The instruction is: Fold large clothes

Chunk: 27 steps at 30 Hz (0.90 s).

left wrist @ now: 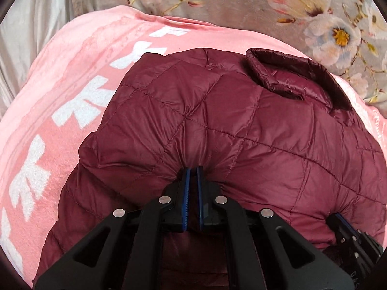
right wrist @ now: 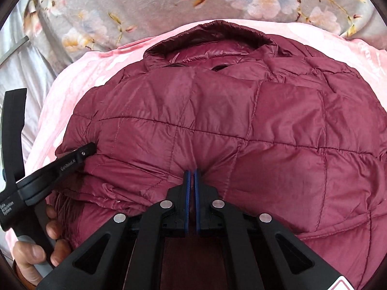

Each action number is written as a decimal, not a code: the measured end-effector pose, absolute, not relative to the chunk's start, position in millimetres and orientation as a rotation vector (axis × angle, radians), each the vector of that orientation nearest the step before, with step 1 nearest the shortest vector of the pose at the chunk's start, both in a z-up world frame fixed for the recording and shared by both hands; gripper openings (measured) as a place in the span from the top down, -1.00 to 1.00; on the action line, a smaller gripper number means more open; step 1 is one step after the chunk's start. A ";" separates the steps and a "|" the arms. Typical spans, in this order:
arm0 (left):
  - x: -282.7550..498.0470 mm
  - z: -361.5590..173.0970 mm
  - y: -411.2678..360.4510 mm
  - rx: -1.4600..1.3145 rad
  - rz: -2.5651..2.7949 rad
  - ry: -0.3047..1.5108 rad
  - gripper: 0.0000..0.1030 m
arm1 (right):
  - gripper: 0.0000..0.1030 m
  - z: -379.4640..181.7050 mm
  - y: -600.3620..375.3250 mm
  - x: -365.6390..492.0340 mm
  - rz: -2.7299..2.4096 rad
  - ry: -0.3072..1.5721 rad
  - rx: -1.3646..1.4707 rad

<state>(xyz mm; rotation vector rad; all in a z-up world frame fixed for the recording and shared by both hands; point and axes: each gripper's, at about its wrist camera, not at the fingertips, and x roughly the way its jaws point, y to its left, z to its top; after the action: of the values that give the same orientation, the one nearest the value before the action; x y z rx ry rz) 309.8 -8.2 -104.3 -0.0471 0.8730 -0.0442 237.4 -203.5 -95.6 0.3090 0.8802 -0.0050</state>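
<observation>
- We see a maroon quilted jacket (left wrist: 241, 120) lying on a pink blanket (left wrist: 60, 84) over a floral bedsheet (left wrist: 229, 2), collar (right wrist: 212, 36) at the far side.
- Our left gripper (left wrist: 192, 169) points steeply down, its blue pads nearly together, pinching a fold of the jacket's near edge.
- Our right gripper (right wrist: 192, 171) tilts down likewise, jaws narrow, clamped on the same near edge further right.
- In the right wrist view, a hand (right wrist: 36, 249) wraps the left gripper's handle at lower left, fingers curled around the grip.
</observation>
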 end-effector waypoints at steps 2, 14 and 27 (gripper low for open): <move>309.1 -104.8 -9.3 -0.038 -0.040 0.863 0.92 | 0.99 -96.2 -202.0 238.7 -0.009 0.876 0.299; 309.6 -100.4 -2.1 -0.069 -0.072 0.868 0.91 | 0.91 -91.2 -216.1 237.6 0.056 0.890 0.365; 401.7 -42.2 -26.8 -0.393 -0.273 0.940 0.43 | 0.09 -48.4 -338.1 318.0 -0.072 0.780 0.576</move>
<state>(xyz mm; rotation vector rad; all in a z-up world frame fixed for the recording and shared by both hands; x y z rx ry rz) 401.7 -26.8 -42.2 -0.3928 0.9401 -0.2726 318.0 -338.1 -48.4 0.5764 0.7796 -0.0722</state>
